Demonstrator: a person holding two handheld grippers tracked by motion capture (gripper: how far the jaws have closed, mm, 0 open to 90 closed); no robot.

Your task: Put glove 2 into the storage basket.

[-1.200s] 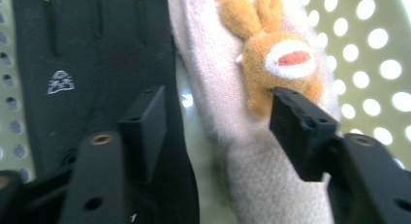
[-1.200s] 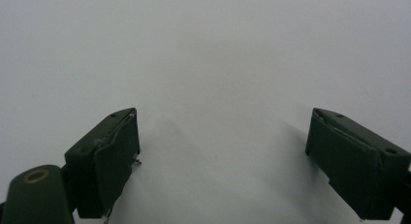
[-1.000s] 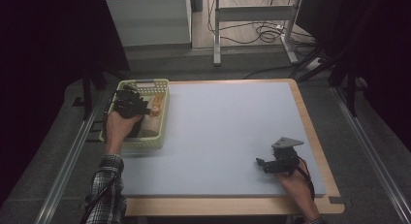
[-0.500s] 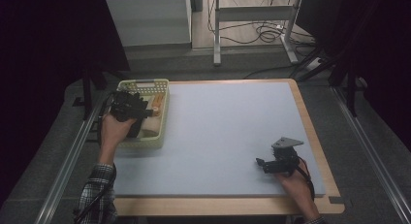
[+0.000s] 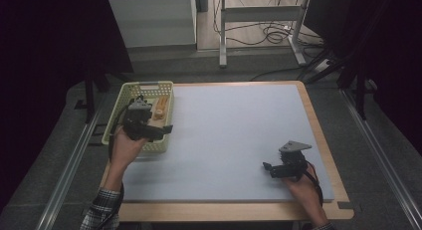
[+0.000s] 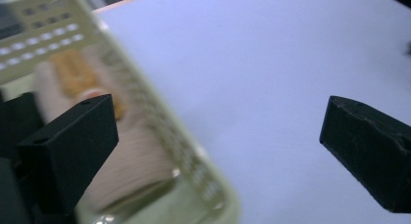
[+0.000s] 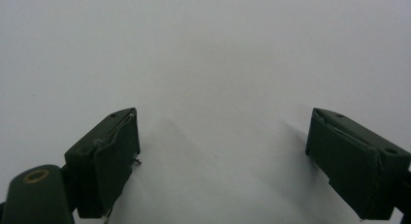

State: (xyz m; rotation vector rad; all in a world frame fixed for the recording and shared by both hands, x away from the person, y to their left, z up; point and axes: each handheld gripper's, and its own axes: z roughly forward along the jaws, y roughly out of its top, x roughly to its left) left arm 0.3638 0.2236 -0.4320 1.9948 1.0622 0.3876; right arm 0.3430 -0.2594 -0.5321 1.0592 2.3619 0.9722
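A pale yellow-green basket [image 5: 130,92] stands at the table's left edge, with tan and orange items [image 5: 160,109] inside. My left gripper [image 5: 166,129] hovers over the basket's right rim, jaws wide open and empty. In the left gripper view the basket rim [image 6: 160,132] runs between the jaws [image 6: 218,156], blurred, with an orange item [image 6: 77,76] and a pale pink one [image 6: 131,161] inside. My right gripper [image 5: 267,168] rests low on the mat at the front right, open with nothing between its fingers [image 7: 223,156].
A pale blue mat [image 5: 234,135] covers the wooden-edged table [image 5: 318,135]. Beyond the far edge stand a white cabinet [image 5: 154,21] and a metal frame with cables [image 5: 259,26]. Rails run along both sides of the table.
My left gripper has moved toward the near right part of the basket and turned its jaws out toward the mat. The right gripper has stayed put.
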